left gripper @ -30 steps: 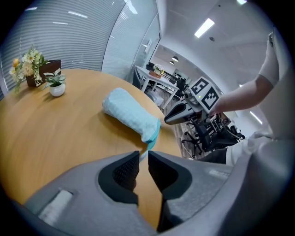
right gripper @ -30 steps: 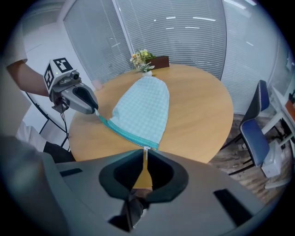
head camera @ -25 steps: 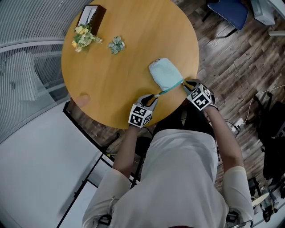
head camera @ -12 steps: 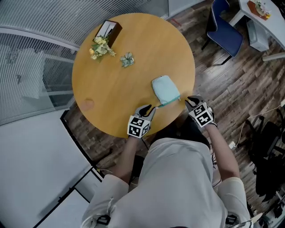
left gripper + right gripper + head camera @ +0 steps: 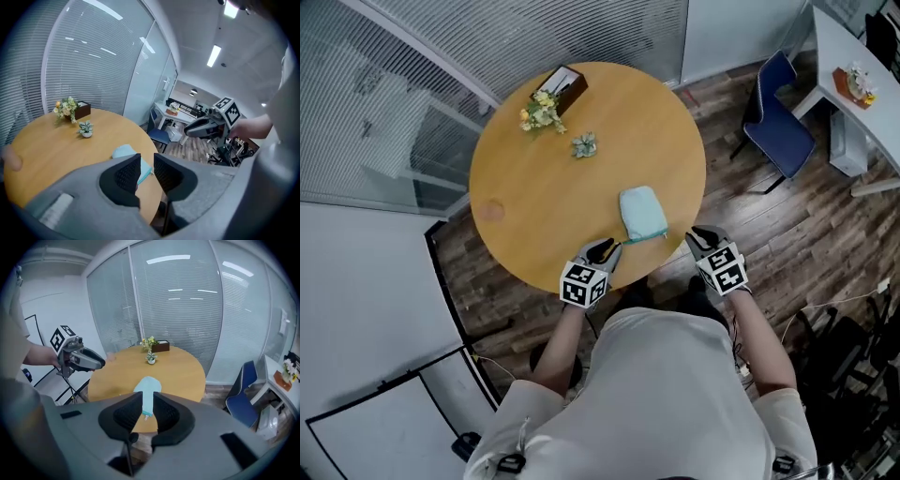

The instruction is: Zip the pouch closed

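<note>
on table (image 5: 546,208): 1 pouch (image 5: 641,213), 1 succulent (image 5: 584,144)

Round wooden table (image 5: 544,178), dark plank floor (image 5: 769,225), blue chair (image 5: 778,127), blinded glass walls (image 5: 187,310)

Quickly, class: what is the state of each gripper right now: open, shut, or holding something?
Left gripper: open, nothing between its jaws.
Right gripper: open, empty; the pouch lies on the table beyond it.
</note>
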A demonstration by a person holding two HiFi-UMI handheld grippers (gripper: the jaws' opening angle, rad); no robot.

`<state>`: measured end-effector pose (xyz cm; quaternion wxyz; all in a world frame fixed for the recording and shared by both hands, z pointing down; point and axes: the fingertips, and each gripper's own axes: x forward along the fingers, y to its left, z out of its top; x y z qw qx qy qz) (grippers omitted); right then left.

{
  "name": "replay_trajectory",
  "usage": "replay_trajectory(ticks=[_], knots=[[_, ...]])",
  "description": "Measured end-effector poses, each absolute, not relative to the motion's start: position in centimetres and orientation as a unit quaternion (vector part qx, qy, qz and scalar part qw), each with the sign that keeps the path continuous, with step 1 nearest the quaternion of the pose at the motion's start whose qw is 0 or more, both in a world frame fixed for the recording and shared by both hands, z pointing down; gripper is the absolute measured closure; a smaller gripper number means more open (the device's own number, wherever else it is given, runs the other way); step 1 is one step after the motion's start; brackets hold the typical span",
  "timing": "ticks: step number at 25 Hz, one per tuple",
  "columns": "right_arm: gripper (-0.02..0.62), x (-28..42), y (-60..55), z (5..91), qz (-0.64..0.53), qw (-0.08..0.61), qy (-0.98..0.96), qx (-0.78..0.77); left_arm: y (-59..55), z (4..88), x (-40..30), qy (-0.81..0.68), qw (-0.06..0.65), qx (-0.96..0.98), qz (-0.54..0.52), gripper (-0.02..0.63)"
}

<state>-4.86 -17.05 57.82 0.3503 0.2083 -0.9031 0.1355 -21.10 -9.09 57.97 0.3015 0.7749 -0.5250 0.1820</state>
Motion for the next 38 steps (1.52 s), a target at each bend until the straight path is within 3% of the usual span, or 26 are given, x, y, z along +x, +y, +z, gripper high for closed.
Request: replay_trajectory(ticks=[23,32,38], knots=[[0.525,4.7,-15.9,48.8,0.054,0.268,-0.961,0.039,-1.0,48.2,-9.5,-0.723,0.263,0.637,0.059,0.514],[0.529,5.6,-14.0,44.7,0.044,0.223,-0.973,0.029,3.9,43.6,-7.9,-0.762,0.234,0.602,0.034,0.529],[0.569,5.3,-11.8,42.8,0.043,0.202,-0.977,0.043,6.1,41.4,-8.3,-0.768,0.2,0.607,0.031,0.554]])
